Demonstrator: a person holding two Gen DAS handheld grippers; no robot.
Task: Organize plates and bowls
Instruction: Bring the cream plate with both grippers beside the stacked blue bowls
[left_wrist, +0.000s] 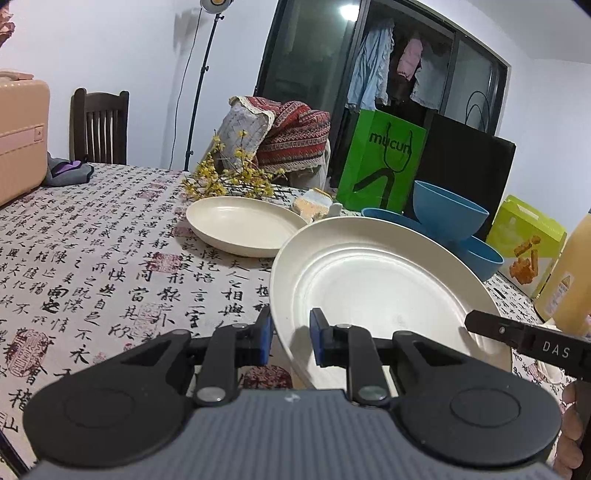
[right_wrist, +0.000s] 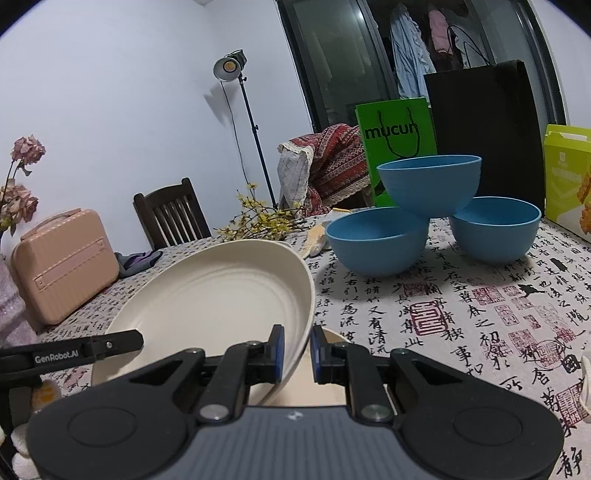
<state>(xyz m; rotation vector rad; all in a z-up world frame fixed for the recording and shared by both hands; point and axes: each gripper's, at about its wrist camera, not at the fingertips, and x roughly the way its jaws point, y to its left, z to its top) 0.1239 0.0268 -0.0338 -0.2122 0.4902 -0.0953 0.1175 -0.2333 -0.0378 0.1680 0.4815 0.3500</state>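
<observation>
Right wrist, jaws pinching cream plate (right_wrist: 221, 295) rim

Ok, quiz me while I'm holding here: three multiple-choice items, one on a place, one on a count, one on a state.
1. Where does the top bowl sit?
A. On a plate
B. In the green bag
C. On the rims of the two lower bowls

2. How many blue bowls are on the table?
A. Two
B. Three
C. Four

3. What is the state of the near plate?
A. Gripped at its rim by both grippers
B. Lying free on the cloth
C. Gripped by the left gripper only

Answers:
1 C: it bridges the two bowls beneath it.
2 B: two stand on the cloth and one sits on top.
3 A: the left gripper and the right gripper each have its rim between their pads.
</observation>
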